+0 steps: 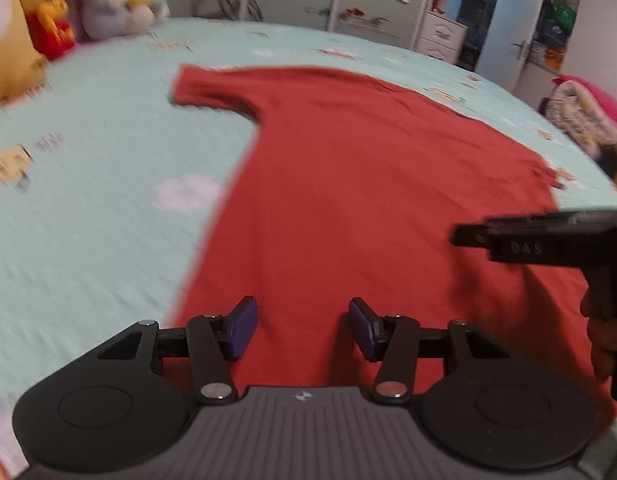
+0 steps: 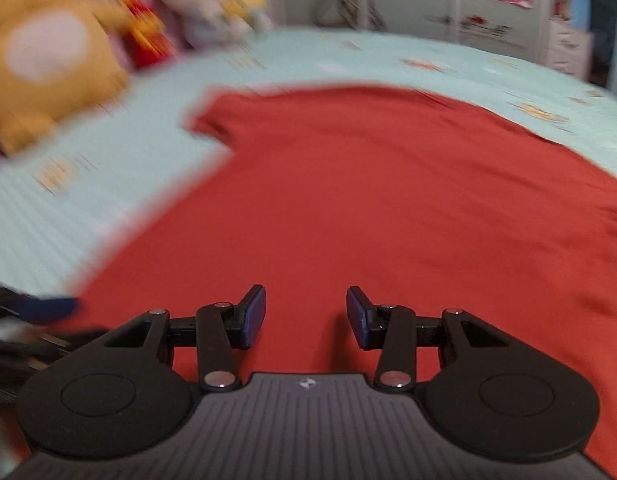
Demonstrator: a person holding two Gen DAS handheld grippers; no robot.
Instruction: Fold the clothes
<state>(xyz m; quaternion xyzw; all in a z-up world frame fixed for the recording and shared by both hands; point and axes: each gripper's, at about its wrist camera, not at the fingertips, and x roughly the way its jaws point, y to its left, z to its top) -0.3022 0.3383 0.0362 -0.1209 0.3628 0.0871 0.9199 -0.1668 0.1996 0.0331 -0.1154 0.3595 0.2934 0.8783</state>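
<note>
Both grippers, left [image 1: 303, 328] & right [image 2: 305, 317], released w/ nothing gripped over red tee [image 1: 348, 184] on bed [image 1: 88, 200]; grab far-left sleeve [image 1: 204, 88] edge cleanly, fold inward flat.

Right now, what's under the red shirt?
The red shirt lies flat on the light-blue patterned bedsheet, which shows all around it. Whatever is beneath the cloth itself is covered.
</note>
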